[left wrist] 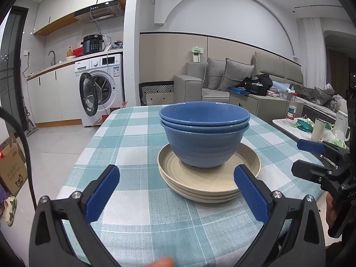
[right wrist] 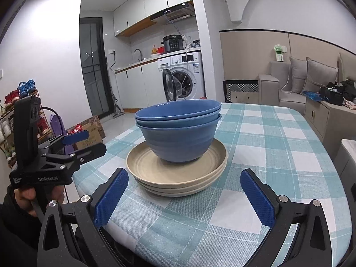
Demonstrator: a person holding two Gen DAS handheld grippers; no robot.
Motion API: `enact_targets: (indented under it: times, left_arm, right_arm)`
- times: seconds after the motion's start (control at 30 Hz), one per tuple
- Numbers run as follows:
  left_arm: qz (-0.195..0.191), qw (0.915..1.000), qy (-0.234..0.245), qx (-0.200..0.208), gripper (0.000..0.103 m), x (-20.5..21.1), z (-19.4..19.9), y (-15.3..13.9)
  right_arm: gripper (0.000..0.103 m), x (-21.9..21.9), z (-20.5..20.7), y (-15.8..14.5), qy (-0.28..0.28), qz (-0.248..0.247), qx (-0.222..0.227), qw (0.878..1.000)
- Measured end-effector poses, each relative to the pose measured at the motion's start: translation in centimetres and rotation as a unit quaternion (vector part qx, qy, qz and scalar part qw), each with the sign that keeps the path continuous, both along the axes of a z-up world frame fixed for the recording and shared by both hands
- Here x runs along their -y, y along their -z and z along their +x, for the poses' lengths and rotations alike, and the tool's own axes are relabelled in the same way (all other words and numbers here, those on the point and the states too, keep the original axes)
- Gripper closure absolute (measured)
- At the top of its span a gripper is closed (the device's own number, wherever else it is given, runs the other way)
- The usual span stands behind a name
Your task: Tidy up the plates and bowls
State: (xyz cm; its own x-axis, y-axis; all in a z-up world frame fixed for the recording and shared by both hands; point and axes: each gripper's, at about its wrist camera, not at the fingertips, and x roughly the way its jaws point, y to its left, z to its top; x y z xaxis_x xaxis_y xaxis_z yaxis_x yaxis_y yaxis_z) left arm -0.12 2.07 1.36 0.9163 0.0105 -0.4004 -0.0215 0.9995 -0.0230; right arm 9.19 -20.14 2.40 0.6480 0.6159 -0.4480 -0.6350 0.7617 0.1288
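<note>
Both grippers empty, stack dead ahead.

I see the blue bowls [left wrist: 203,133], nested, sitting on the beige plates [left wrist: 208,173] on the checked tablecloth [left wrist: 138,211], just ahead of my left gripper [left wrist: 178,191], slightly right of centre. Right gripper [right wrist: 184,195] faces it squarely, similarly near. Both level, jaws spread wide, holding nothing.

Your blue bowls [left wrist: 203,133] hide the middle of the top beige plate [left wrist: 209,173], the stacked plates' count stays unclear, and the tabletop [left wrist: 138,138] runs past the lower edge.
</note>
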Motion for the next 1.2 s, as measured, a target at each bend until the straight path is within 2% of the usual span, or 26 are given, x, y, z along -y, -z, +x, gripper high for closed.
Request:
enact_targets:
  times: [0.3,1.2]
  left_arm:
    - [-0.005,0.9999,-0.003,0.008,0.0,-0.1,-1.3,0.7]
    - [-0.015,0.9998,0.01,0.012,0.0,0.3,-1.9,1.2]
  right_arm:
    - [0.001,-0.2,-0.9,0.6,-0.004,0.0,0.01,1.0]
    - [0.001,0.4,-2.6,1.1,-0.006,0.01,0.015,1.0]
